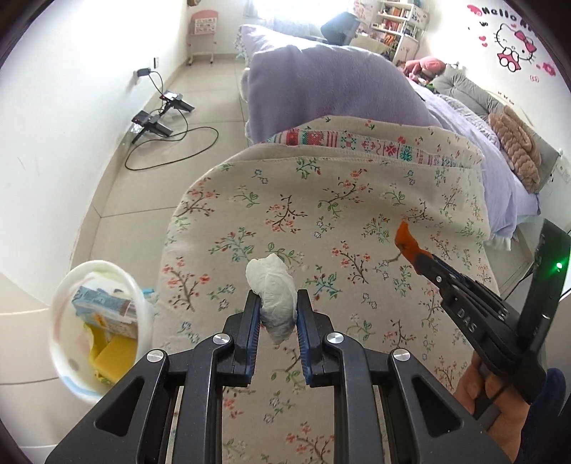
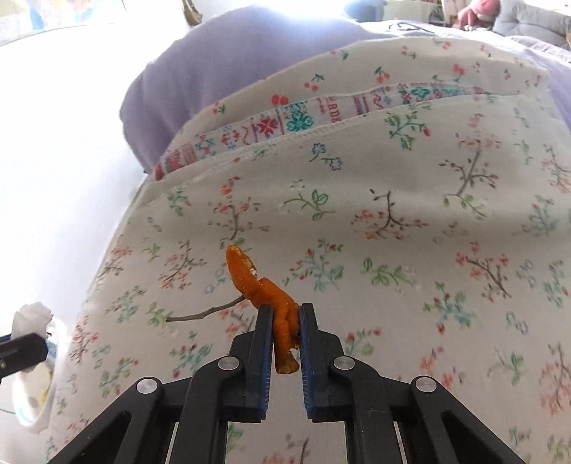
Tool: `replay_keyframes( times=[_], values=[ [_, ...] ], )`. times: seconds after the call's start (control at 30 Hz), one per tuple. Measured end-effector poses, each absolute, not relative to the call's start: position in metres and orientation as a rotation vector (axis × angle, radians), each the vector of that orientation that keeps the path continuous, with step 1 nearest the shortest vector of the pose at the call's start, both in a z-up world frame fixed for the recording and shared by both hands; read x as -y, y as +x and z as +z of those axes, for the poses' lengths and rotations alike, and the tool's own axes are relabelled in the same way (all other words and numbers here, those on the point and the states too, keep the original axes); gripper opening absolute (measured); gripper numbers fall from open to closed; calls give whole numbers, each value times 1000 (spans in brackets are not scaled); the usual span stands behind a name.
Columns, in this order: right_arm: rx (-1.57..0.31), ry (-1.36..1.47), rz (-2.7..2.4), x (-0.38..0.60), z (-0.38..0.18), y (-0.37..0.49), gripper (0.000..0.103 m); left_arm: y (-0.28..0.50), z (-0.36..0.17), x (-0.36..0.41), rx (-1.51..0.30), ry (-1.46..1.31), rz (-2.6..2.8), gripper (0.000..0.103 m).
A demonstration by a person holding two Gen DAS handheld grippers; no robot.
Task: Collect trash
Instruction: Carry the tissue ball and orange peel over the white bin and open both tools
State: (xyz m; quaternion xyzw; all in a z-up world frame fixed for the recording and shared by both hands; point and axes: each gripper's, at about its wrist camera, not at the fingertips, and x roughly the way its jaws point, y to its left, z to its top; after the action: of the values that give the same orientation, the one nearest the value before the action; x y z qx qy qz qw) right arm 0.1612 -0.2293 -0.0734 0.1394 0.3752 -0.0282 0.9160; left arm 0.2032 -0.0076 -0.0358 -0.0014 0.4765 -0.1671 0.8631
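Observation:
My left gripper (image 1: 278, 303) is shut on a crumpled white tissue (image 1: 273, 285) and holds it above the floral blanket (image 1: 321, 214). My right gripper (image 2: 285, 317) is shut on a strip of orange peel (image 2: 257, 282) with a thin twig (image 2: 203, 314) sticking out to its left. The right gripper also shows in the left wrist view (image 1: 421, 257), at the right over the blanket, with the orange peel (image 1: 405, 237) at its tip. A white trash bin (image 1: 96, 321) stands on the floor left of the bed, holding a carton and yellow scraps. The bin (image 2: 32, 392) and the tissue (image 2: 30, 314) show at the left edge of the right wrist view.
A purple blanket (image 1: 321, 89) is heaped beyond the floral one, with pillows (image 1: 514, 142) further along the bed. Black chargers with cables (image 1: 157, 121) lie on the tiled floor by the wall. A desk chair (image 1: 342, 25) and shelves (image 1: 396, 21) stand at the back.

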Motion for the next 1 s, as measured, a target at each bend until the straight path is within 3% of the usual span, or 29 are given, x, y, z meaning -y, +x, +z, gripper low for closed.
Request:
replay_keyframes(
  times=[0.77,1.0],
  values=[
    [-534,125,183,86,-20,107,12,126,29,-79,-566,82,-177,20],
    [-535,76,267,38,-27,114,12,145,26,-124,-615,4,-85,20]
  ],
)
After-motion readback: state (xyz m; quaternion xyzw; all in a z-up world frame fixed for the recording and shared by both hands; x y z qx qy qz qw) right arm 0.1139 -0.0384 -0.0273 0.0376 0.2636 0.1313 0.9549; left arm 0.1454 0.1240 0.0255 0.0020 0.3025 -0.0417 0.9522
